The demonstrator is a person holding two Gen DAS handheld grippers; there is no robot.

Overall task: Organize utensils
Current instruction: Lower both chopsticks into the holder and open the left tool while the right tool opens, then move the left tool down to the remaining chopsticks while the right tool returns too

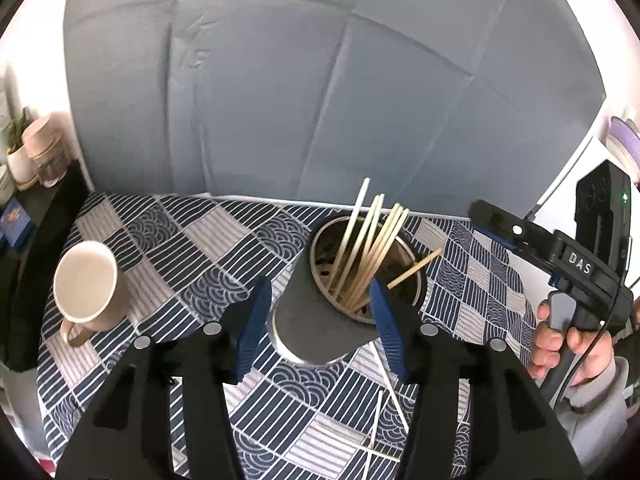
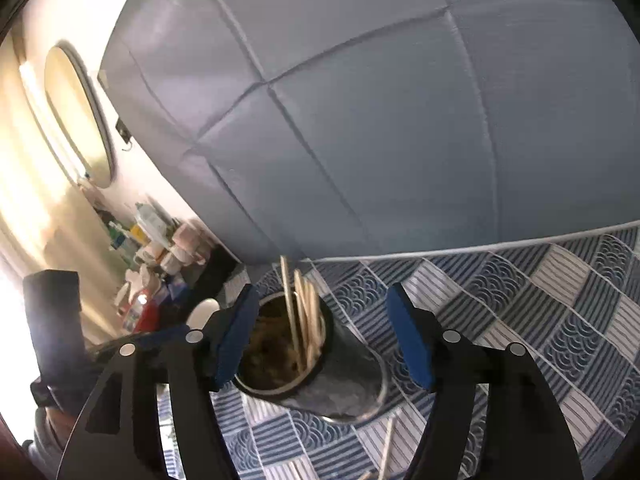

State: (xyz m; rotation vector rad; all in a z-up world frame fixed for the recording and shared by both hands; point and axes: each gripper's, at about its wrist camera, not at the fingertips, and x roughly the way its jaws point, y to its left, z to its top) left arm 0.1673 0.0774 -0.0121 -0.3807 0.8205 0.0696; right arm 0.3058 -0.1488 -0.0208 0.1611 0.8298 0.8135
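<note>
Standing near the table's back edge: metal holder [image 1: 320, 320], chopsticks [image 1: 368, 248] inside
Left gripper [image 1: 320, 320]: spread wide, holder framed
Right gripper [image 2: 324, 336]: wide, nothing held
Mug [image 1: 88, 284]: left edge

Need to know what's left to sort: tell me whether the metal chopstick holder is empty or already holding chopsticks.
Holding chopsticks: the metal chopstick holder has several chopsticks leaning inside it. A few loose chopsticks lie on the tablecloth.
</note>
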